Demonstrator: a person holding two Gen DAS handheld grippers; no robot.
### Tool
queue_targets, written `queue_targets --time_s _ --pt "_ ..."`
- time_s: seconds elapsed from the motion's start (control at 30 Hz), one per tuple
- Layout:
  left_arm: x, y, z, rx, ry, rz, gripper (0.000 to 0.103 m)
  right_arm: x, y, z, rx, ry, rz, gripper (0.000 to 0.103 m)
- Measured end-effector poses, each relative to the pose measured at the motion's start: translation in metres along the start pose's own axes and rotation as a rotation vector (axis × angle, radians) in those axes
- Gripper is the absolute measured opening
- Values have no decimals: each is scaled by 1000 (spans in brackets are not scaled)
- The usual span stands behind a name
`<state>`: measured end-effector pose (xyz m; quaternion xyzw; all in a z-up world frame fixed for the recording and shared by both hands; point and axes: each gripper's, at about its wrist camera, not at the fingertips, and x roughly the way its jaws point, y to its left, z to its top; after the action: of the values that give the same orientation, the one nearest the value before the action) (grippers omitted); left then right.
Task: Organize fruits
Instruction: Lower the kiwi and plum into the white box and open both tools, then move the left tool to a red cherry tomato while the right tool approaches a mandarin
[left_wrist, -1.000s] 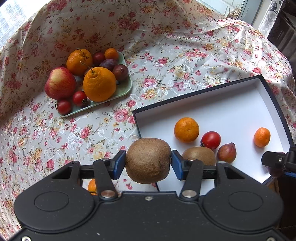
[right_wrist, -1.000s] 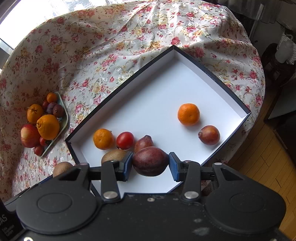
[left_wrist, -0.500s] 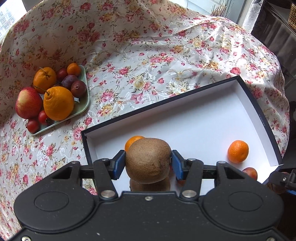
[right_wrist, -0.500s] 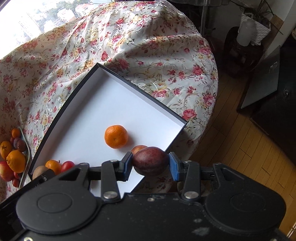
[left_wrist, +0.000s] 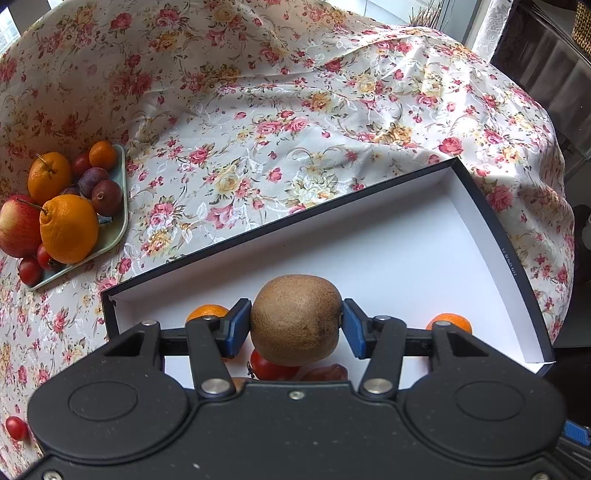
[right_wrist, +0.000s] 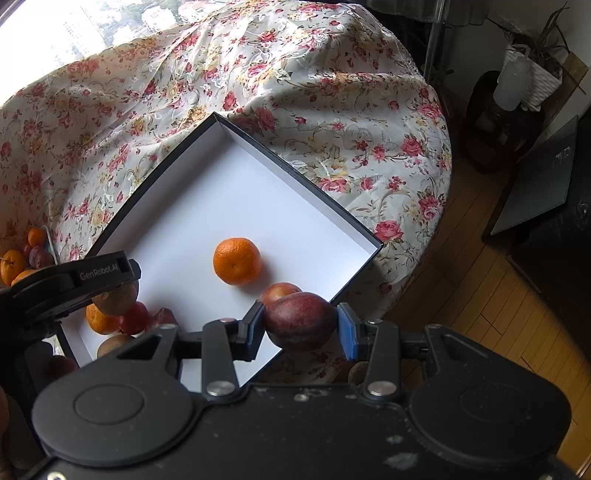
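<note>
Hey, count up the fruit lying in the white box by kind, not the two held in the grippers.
tangerines: 2
tomato: 1
kiwi: 1
plums: 2, the second partly hidden
Total: 6

A table draped in a floral tablecloth (left_wrist: 295, 122) carries a shallow white box with a dark rim (left_wrist: 476, 192) near its right edge and a pale green tray (left_wrist: 120, 225) heaped with fruit toward the left edge, well apart. One small red fruit (left_wrist: 15, 427) lies loose on the cloth at the near left.
</note>
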<state>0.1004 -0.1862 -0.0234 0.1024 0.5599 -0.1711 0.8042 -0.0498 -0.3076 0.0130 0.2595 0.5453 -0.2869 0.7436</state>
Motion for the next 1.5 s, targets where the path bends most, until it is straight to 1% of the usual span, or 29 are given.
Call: queue_targets --time_s 0.2,0.3,0.53,0.7,0.83,0.97,1.2,1.3,1.37,1.5 --pt "-4 -3 -2 17 -7 -12 58 -1 -1 1 -1 -5 2 43" --pt "-12 -3 -3 28 -22 11 58 -2 2 1 -12 -11 -1 43" --pt "-20 10 -9 -1 20 -10 59 -2 12 0 -21 -1 1 43" --pt "-31 21 -17 1 18 6 59 -4 25 -4 -44 1 14 43" --pt "-36 32 -23 -4 25 1 59 -3 36 -6 -63 21 27 44" --pt "-40 38 -28 -3 29 0 59 -3 43 -8 -56 33 37 44" --pt "-41 40 -32 2 38 -2 59 3 47 -8 -50 68 33 44" --pt "-41 40 -33 7 39 -4 59 5 46 -7 -42 86 52 45" --pt "-41 39 -34 11 39 -2 59 4 46 -6 -37 85 61 43" --pt "-40 38 -35 14 41 1 59 2 46 -5 -40 73 48 43"
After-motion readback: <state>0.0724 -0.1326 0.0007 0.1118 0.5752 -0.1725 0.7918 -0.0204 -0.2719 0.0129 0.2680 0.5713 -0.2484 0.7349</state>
